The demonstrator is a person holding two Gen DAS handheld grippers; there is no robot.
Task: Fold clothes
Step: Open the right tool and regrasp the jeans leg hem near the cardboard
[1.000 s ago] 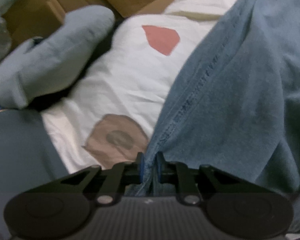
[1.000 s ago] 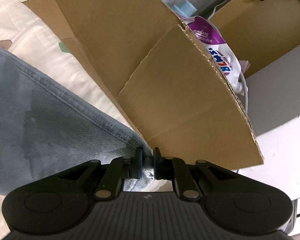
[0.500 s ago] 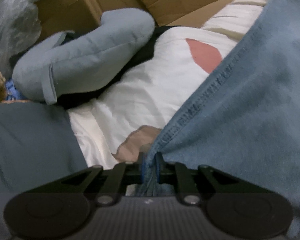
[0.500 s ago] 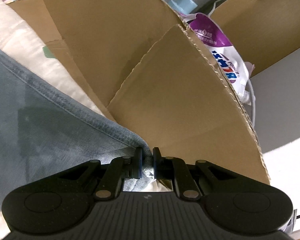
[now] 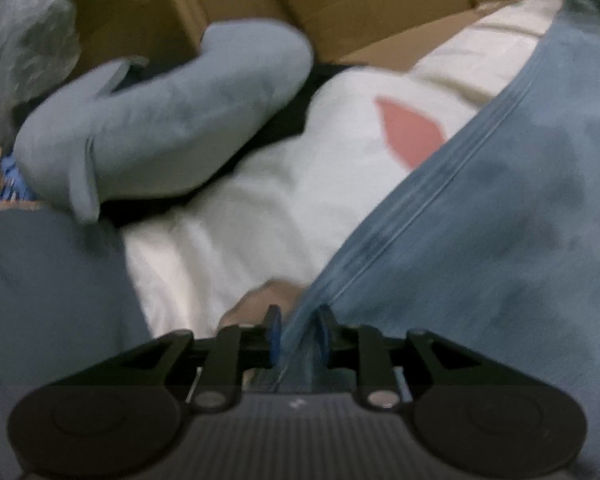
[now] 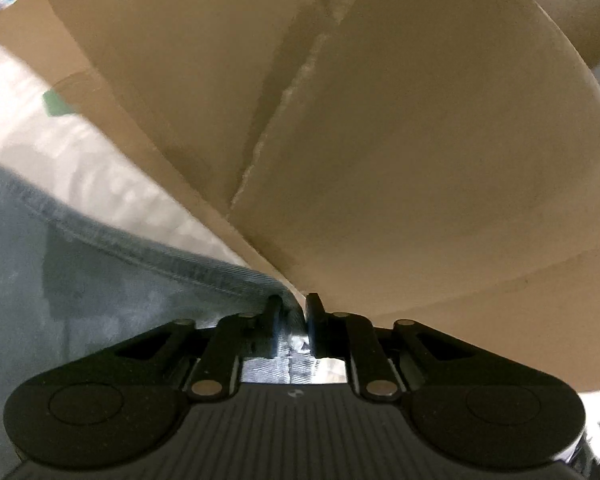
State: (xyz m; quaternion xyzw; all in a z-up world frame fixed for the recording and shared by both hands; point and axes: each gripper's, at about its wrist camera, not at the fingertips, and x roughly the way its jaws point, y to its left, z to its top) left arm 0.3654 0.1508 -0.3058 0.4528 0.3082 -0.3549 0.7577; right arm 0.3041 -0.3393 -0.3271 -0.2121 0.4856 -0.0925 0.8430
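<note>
Left gripper [image 5: 298,330]: jaws opening, denim jeans [image 5: 480,240] hem still between the fingers [image 5: 274,326], contact unclear through motion blur. Right gripper [image 6: 294,320]: jaws opening, jeans corner between them, apparently loose. Jeans lie over the white patterned sheet [image 5: 260,208]; cardboard box flap [image 6: 380,140] hides everything beyond.

Jeans [image 5: 500,220] on bedsheet [image 5: 280,200], cardboard box [image 6: 420,140] behind, plush toy [image 5: 160,120] left

Black tongs [image 5: 298,334], blue-padded tips, silver pivot screws, ribbed grey body.
</note>
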